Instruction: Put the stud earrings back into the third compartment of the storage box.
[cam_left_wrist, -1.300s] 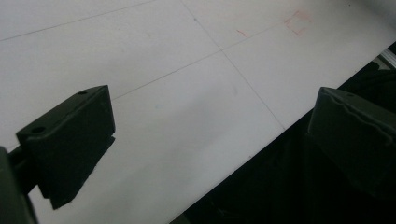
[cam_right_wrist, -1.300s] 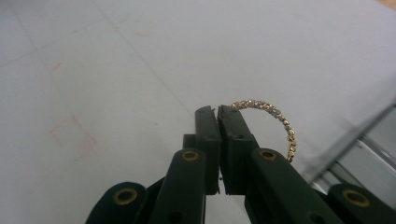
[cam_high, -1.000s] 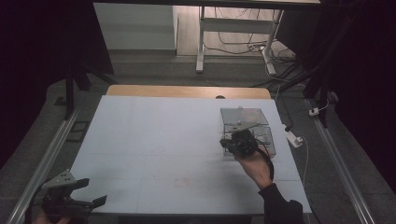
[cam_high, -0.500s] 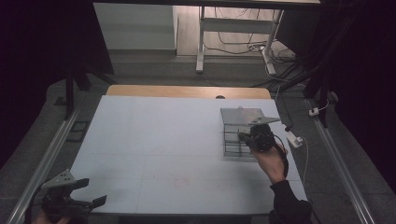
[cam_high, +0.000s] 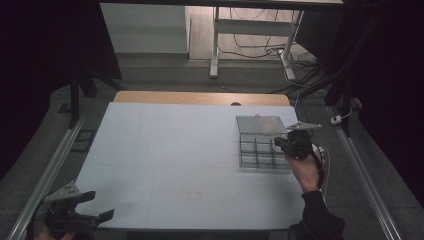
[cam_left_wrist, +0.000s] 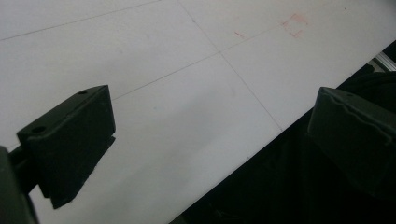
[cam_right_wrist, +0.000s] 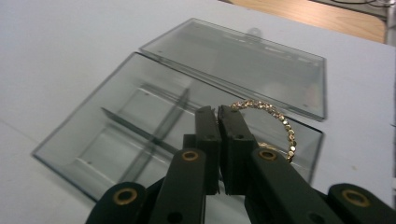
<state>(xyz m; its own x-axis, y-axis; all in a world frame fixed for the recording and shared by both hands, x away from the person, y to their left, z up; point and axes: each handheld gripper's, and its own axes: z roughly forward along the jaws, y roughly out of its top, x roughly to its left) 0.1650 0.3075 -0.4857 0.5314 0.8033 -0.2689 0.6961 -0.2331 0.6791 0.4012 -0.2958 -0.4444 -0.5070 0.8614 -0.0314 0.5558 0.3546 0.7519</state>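
A clear plastic compartment box lies at the table's right side, its lid folded open flat behind it. In the right gripper view the box has several empty cells, and the lid lies beyond. My right gripper is shut on a gold beaded bracelet, which arcs out to the right over the box's right end. From above, the right gripper hovers at the box's right edge. My left gripper is open at the front left corner; its jaws straddle the table's front edge with nothing between them.
The white table top has a wooden strip along its far edge. Faint red marks show on the surface. Metal rails run down both sides. A white cable lies by the table's right edge.
My right gripper has moved right, from over the middle of the box to its right edge, with the bracelet in it. The left gripper has stayed put.
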